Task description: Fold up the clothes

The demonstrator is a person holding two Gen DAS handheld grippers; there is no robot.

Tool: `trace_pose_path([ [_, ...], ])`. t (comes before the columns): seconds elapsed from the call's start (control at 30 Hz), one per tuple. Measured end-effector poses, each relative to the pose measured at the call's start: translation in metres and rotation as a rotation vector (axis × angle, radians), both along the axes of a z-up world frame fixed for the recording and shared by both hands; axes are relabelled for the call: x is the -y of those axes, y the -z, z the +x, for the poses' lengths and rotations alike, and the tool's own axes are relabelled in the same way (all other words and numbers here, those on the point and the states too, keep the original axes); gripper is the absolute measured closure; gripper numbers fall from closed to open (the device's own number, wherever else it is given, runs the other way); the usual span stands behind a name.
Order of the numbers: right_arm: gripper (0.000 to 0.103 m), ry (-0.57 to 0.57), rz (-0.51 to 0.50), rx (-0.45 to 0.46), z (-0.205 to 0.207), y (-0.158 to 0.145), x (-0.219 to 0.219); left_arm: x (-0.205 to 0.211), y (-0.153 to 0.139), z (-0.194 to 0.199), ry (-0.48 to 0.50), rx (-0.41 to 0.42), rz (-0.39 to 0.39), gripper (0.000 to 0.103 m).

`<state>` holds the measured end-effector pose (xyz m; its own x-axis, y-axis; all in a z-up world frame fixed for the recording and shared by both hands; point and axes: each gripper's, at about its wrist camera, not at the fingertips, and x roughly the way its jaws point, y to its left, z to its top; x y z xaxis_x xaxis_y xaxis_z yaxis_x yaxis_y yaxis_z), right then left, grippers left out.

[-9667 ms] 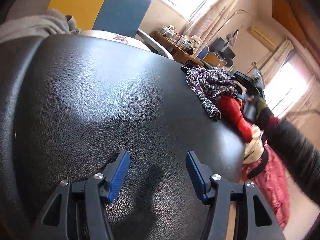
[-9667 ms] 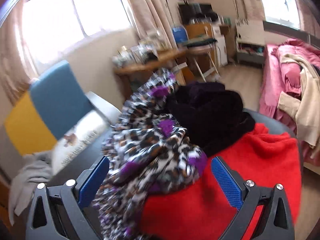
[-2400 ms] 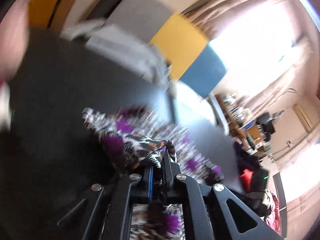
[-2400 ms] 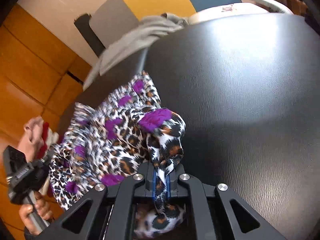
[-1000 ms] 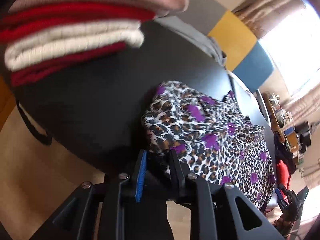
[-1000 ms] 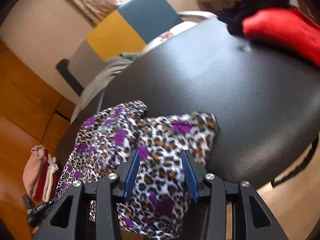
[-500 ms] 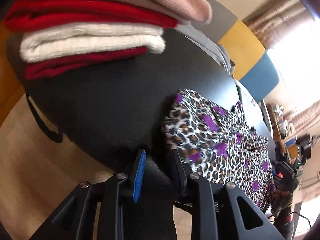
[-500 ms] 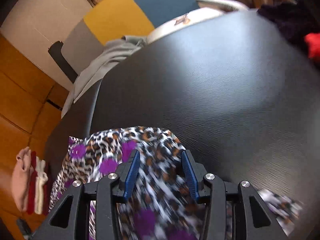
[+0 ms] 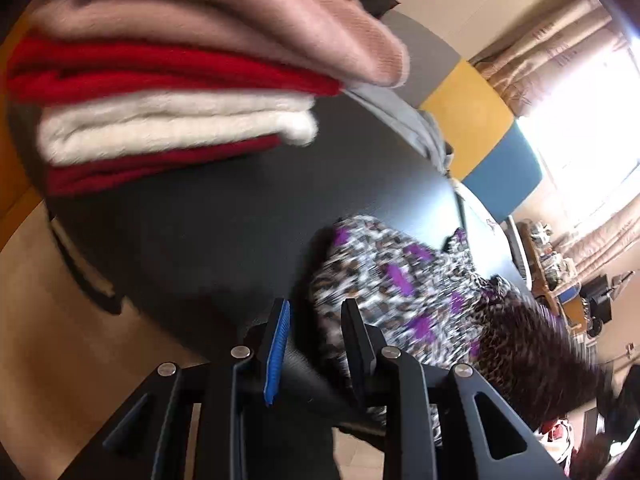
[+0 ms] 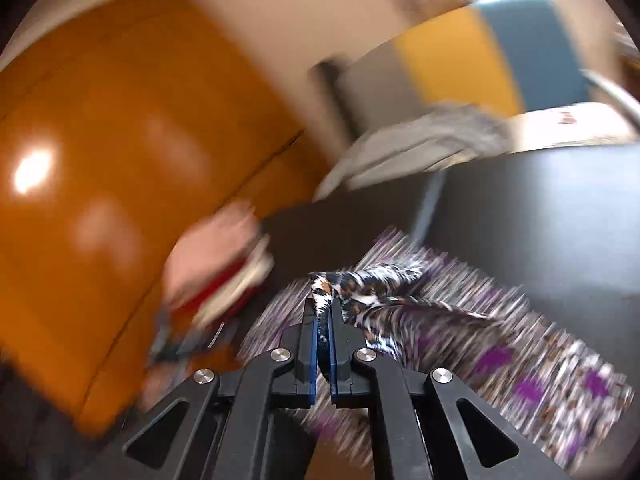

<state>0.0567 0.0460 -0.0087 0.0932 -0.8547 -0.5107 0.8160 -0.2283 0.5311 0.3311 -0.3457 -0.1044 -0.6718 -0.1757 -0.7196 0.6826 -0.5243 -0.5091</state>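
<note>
Left wrist view: leopard-print garment (image 9: 400,280) with purple spots lies on the black round table (image 9: 208,216), spread flat near the table's near edge. Its long axis runs from the near-left corner, just beside the left gripper (image 9: 314,322), away to the right toward the blurred dark patterned part at the right edge of frame. Heavy motion blur on that right end, so the shape there is unclear. Left gripper jaws stand partly apart, blue pad visible on the left finger, nothing between them; the right finger sits just at the garment's near corner, contact cannot be told. Folded stack (image 9: 172,92) of pink, red and white knitwear sits at the table's far-left side, well apart from the garment. Grey cloth (image 9: 404,116) hangs over the table's far edge by a chair (image 9: 480,136) with yellow and blue panels. Curtains (image 9: 560,52) and a bright window behind.

Right wrist view: very blurred. Right gripper (image 10: 323,322) jaws are pressed nearly together, pinching a bunched edge of the leopard-print garment (image 10: 500,340), which rises in a ridge from the fingertips and trails right and toward the camera across the table (image 10: 540,208). Folded stack (image 10: 216,268) to the left, orange wood panel (image 10: 120,140) behind it, grey cloth (image 10: 420,144) and chair (image 10: 500,48) further back.
</note>
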Motion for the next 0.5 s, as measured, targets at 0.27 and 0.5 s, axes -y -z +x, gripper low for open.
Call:
trace_pose_path([
  [0.27,0.098,-0.330,0.470,0.047,0.109,0.085,0.001,-0.022,-0.005,-0.061,0.170,-0.079,0.046,0.076],
  [0.5,0.071,-0.264,0.513,0.083,0.072,0.087,0.026,-0.034,0.023,-0.069,0.208,-0.033,0.106,0.076],
])
